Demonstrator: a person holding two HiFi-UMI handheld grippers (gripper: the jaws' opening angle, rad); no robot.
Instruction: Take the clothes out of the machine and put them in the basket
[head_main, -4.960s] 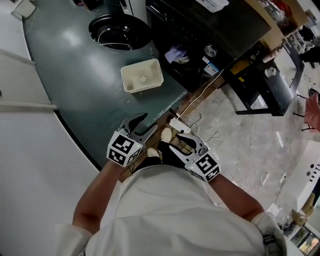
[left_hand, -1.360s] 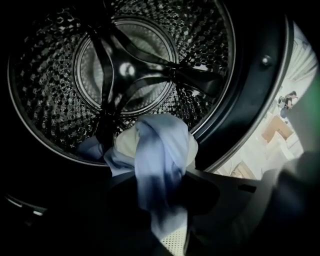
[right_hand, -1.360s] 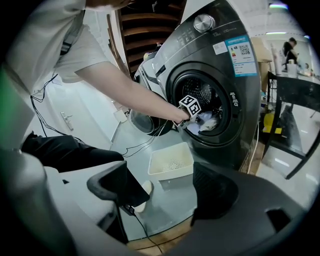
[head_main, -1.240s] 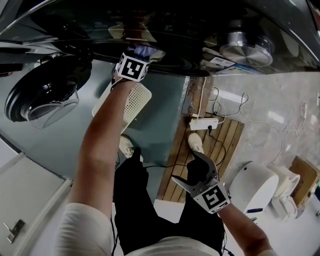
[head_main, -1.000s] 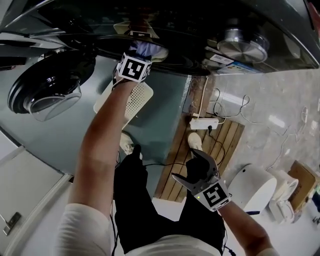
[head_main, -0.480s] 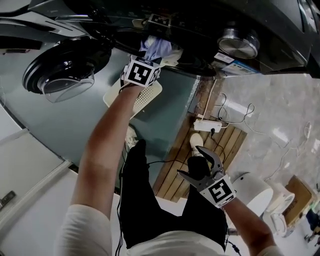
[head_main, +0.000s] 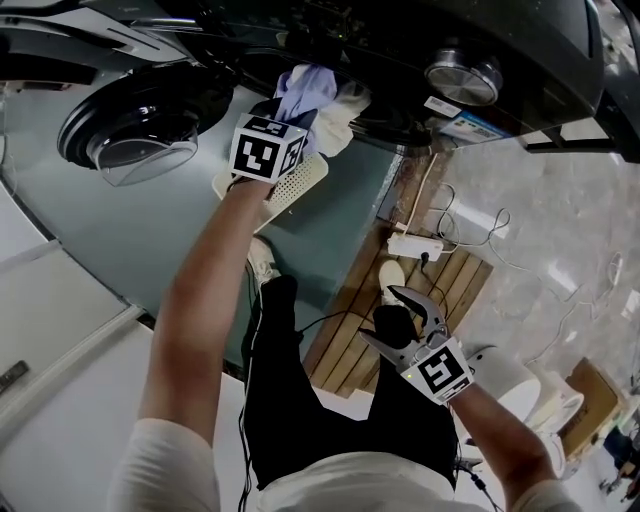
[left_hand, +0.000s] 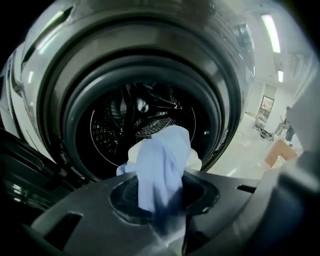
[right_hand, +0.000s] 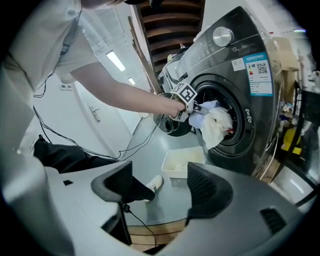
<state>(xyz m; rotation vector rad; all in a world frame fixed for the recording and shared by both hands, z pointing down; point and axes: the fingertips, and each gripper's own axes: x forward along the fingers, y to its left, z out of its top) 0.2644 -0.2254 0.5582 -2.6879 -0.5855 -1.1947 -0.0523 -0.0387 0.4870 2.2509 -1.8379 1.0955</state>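
My left gripper (head_main: 296, 108) is shut on a pale blue cloth (head_main: 306, 86), with a white cloth (head_main: 337, 124) hanging from the same bundle at the mouth of the dark washing machine (right_hand: 240, 100). In the left gripper view the blue cloth (left_hand: 161, 170) is pinched between the jaws in front of the drum (left_hand: 142, 117). A cream basket (head_main: 292, 186) stands on the floor below the bundle, also seen in the right gripper view as the basket (right_hand: 182, 162). My right gripper (head_main: 380, 314) hangs low over the wooden boards. Its jaws have just been closing a little, and they stand open with nothing between them.
The machine's round door (head_main: 130, 130) stands swung open at the left. A white power strip (head_main: 410, 243) with cables lies on the wooden boards (head_main: 350, 350). The person's shoes (head_main: 262, 262) stand next to the basket. A white rounded appliance (head_main: 510, 385) sits at the right.
My left gripper has drawn back from the drum with the bundle, and more of the blue and white cloth now hangs outside the opening. The right gripper has barely shifted.
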